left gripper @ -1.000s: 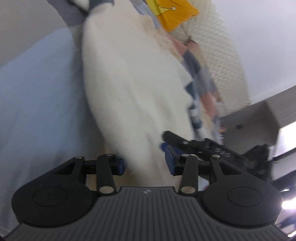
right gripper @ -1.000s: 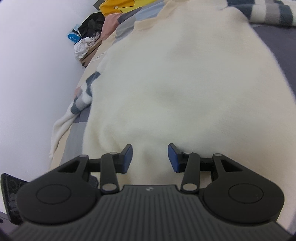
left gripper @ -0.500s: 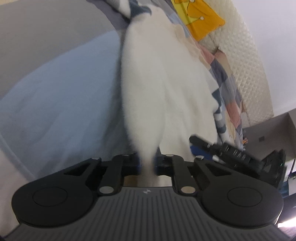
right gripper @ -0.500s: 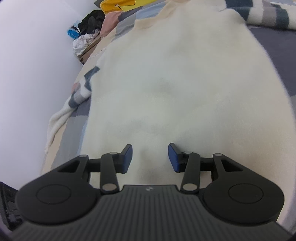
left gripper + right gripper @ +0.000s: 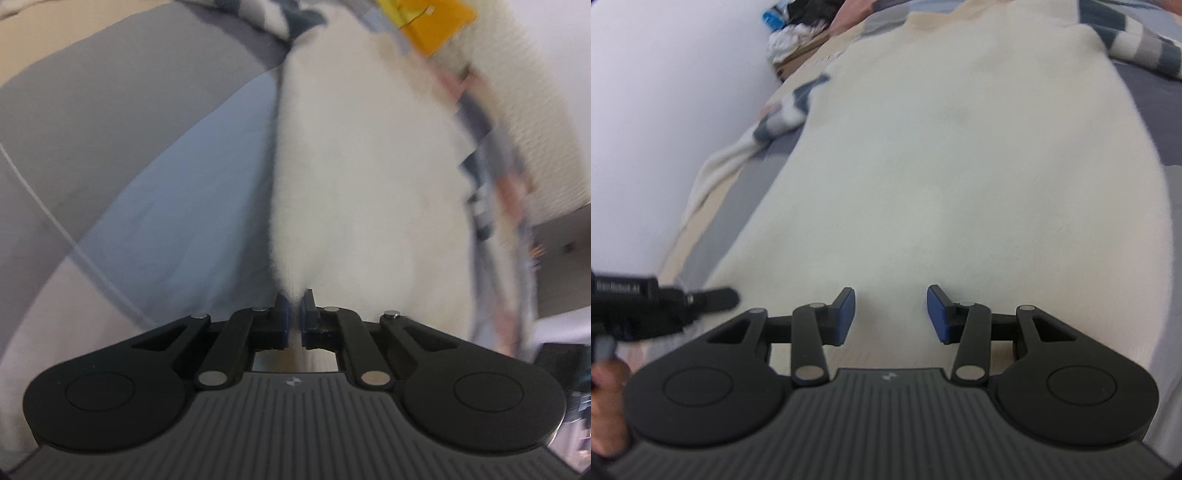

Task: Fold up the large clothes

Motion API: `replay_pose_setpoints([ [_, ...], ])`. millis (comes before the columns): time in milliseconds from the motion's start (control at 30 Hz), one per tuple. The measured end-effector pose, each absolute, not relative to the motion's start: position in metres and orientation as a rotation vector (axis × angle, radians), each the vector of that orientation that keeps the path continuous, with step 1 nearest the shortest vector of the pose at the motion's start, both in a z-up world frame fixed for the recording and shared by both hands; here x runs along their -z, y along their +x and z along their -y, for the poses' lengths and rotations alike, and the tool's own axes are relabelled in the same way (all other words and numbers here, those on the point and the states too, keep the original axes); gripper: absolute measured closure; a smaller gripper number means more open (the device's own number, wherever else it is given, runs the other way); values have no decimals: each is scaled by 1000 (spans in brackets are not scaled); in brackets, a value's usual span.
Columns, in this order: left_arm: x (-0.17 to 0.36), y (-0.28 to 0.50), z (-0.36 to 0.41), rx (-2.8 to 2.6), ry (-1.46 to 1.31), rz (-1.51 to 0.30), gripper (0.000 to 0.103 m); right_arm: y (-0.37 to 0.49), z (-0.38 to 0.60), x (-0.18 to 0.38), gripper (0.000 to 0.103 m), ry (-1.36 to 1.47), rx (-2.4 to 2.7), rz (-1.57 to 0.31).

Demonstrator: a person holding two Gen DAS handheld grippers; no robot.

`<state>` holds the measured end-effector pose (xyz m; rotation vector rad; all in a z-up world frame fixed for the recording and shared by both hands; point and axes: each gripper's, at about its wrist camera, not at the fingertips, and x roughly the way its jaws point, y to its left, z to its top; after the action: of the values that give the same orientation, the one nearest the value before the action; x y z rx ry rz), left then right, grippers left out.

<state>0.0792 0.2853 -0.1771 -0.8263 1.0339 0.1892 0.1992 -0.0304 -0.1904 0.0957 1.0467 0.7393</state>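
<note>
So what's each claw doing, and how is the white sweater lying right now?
Left claw: shut, pinching the edge of the sweater.
Right claw: open, over the sweater, gripping nothing.
White sweater: spread flat on the bed, one edge lifted into a ridge by the left claw.
Striped blanket: rumpled beside the sweater.

A cream sweater (image 5: 960,166) of soft, fuzzy knit cloth is seen, matt throughout. The bedspread (image 5: 110,155) beneath is made of smooth woven cloth in grey and pale blue patches. The left gripper (image 5: 293,314) and right gripper (image 5: 891,314) are built of matt black plastic (the base ribbed), with bright metal pivot pins and blue, rubbery-looking pads (image 5: 846,314).
</note>
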Motion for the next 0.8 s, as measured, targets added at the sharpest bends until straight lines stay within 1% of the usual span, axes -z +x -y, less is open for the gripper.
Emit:
replay_pose_setpoints([
  [167,199,91,-276,-253,-736,-1132,95,194,27,200,58,25,-746,-1056],
  [300,209,94,-276,-256,-719,-1134,94,189,26,203,58,-3,-747,-1044],
  [400,207,87,-277,-234,-726,-1109,93,190,28,202,58,10,-746,-1048],
  [433,205,85,-277,-226,-732,-1099,92,190,29,201,58,22,-745,-1050],
  [467,204,83,-277,-230,-740,-1090,86,191,31,201,58,36,-743,-1050],
  [500,202,80,-278,-234,-749,-1082,78,191,33,200,58,52,-741,-1050],
  [533,200,78,-279,-232,-753,-1075,73,191,36,199,58,64,-739,-1050],
  [567,199,76,-279,-225,-757,-1074,62,191,35,198,57,73,-736,-1048],
  [600,199,75,-278,-211,-762,-1083,59,191,37,197,57,81,-733,-1045],
  [767,205,70,-260,-162,-733,-1134,59,193,37,195,57,110,-719,-1039],
  [800,205,70,-259,-165,-727,-1134,61,194,38,195,57,118,-717,-1040],
])
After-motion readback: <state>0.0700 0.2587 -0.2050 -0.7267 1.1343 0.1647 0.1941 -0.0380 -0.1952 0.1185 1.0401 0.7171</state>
